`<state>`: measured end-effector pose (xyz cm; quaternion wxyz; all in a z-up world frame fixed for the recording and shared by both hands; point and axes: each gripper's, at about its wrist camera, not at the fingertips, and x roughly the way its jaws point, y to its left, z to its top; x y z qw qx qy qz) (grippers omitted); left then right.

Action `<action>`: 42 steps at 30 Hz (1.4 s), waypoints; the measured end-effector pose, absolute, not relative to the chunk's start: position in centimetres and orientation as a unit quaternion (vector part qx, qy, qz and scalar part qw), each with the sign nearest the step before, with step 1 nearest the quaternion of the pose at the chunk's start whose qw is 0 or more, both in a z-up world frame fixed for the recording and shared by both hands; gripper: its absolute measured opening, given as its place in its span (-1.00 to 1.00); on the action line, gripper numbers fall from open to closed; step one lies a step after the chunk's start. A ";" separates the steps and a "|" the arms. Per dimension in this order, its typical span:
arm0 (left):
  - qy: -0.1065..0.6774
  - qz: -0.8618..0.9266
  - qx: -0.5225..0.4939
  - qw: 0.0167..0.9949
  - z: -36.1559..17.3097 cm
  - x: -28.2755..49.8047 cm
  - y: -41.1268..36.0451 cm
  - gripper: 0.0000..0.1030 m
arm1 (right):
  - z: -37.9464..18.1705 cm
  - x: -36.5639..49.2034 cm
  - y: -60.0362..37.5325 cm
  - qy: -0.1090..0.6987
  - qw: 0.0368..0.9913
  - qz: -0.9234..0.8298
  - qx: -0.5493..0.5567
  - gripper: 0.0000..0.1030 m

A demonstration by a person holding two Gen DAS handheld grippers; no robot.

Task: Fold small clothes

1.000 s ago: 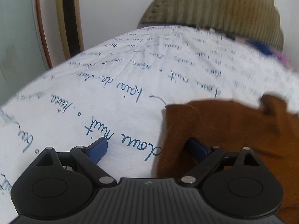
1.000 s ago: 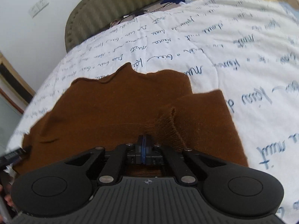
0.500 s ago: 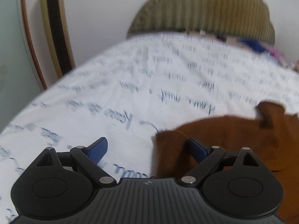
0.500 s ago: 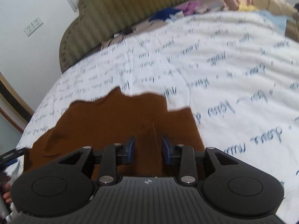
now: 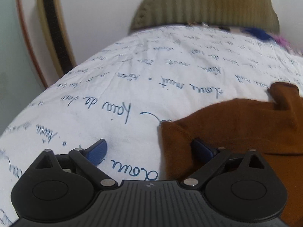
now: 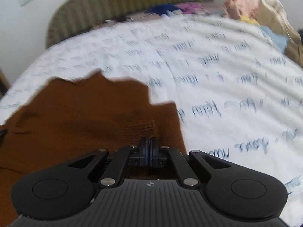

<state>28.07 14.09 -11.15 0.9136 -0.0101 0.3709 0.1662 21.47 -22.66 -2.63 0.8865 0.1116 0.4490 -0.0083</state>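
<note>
Bed: white bedsheet [image 5: 132,87] printed with blue handwriting filled both views, an olive ribbed headboard [image 5: 204,5] at the far end and a loose pile of clothes [image 6: 251,9] at the far right.
Garment: brown knit garment [image 6: 79,117] lay flat on the sheet at the near side, its ribbed edge bunched just ahead of the right tool.
Right hand-held gripper [image 6: 148,147]: pressed together after a brief opening and re-closing, pinching a small ridge of the brown knit (how much cloth it caught could not be told).
Left hand-held gripper [image 5: 149,151]: spread wide, having just opened a little further; it straddled the garment's left edge, one blue pad over the sheet, the other over cloth, gripping nothing.
Doing it well: the left probably needed to close on that edge before any lift, so both corners rise together.
Risk: a one-sided pull would likely skew the fold.
</note>
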 end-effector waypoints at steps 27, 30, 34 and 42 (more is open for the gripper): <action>0.335 0.083 0.020 0.938 -5.8 28.1 9.3 0.91 | 2.5 27.4 -12.7 0.417 0.884 0.139 0.158 -0.29; 0.369 0.023 0.015 0.929 -6.7 32.2 6.8 0.91 | 1.0 32.2 -11.5 0.439 0.875 0.131 0.160 -0.28; 0.411 -0.020 0.006 0.911 -9.3 36.0 4.1 0.90 | -2.0 36.7 -10.8 0.497 0.843 0.123 0.166 -0.32; 0.382 0.137 0.056 0.912 -11.2 40.8 4.8 0.94 | -4.8 40.9 -13.4 0.482 0.863 0.048 0.139 -0.53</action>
